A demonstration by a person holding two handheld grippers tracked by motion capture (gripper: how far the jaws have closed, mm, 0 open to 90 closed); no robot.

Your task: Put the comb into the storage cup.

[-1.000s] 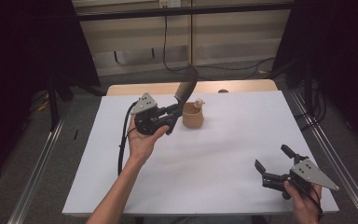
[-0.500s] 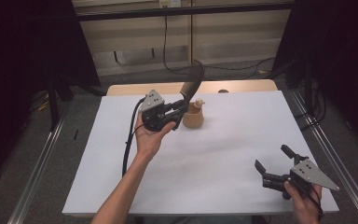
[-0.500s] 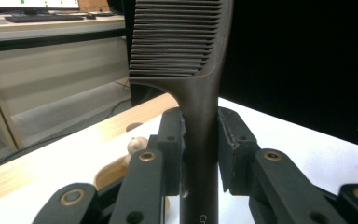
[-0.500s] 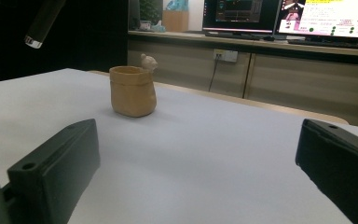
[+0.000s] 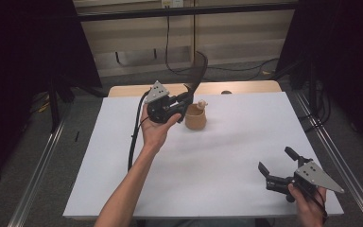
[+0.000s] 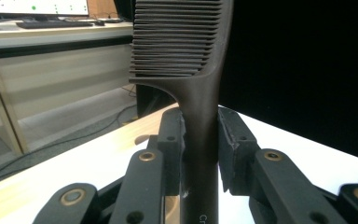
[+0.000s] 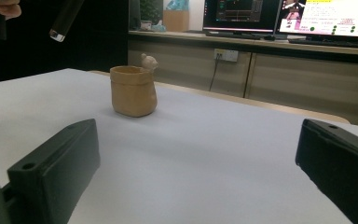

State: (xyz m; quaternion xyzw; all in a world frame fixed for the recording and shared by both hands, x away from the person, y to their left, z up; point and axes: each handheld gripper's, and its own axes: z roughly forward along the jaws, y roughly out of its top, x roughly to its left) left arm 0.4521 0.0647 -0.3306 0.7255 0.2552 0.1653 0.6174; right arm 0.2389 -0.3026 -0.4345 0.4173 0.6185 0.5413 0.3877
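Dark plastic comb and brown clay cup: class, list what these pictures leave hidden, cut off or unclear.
1. Dark plastic comb: in the left gripper view its top runs off the upper edge, and the left gripper covers the handle's sides.
2. Brown clay cup: its inside is hidden by its own wall in the right gripper view.
3. Small figure on the cup's rim: too small in the high view to tell its shape.

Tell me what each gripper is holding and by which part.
The left gripper clamps a dark comb by its handle. The right gripper holds nothing, jaws open.
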